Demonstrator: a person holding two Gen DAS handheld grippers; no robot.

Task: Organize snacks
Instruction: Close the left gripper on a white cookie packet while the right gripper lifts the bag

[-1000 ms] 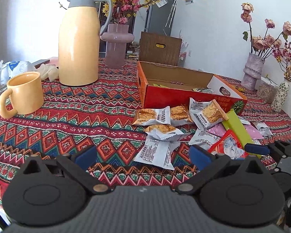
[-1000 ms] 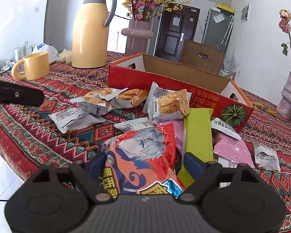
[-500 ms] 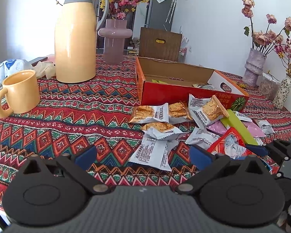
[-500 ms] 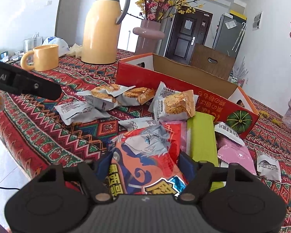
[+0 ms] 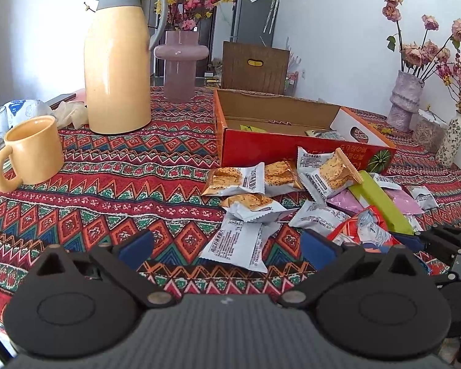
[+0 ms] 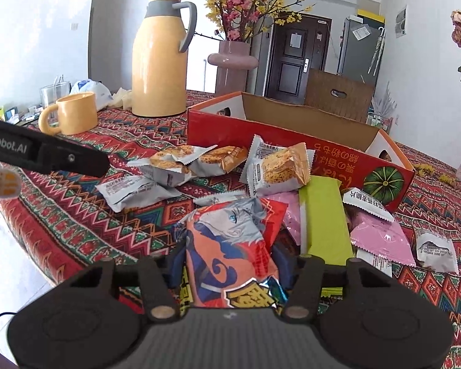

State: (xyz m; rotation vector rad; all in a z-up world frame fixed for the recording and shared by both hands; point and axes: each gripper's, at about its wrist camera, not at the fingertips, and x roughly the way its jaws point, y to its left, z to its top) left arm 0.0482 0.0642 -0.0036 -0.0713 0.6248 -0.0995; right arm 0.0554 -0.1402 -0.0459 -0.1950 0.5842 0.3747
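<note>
Hovering spread wide and empty, the left gripper (image 5: 226, 247) sits left of the red carton (image 6: 295, 150); just before that carton, the right gripper (image 6: 230, 269) pinches a crinkled red-orange anime-printed snack bag (image 6: 233, 246)

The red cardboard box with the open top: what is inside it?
Inside the red cardboard box, a yellow-green packet and a silvery wrapper lie on the floor. The front wall hides the rest.

Left gripper (image 5: 226, 247) low near table edge, jaws spread wide, nothing between blue pads (image 5: 136, 247). Right gripper (image 6: 229, 264) at 3 o'clock of left, jaws closed onto snack bag (image 6: 230, 246), pinching both sides.
</note>
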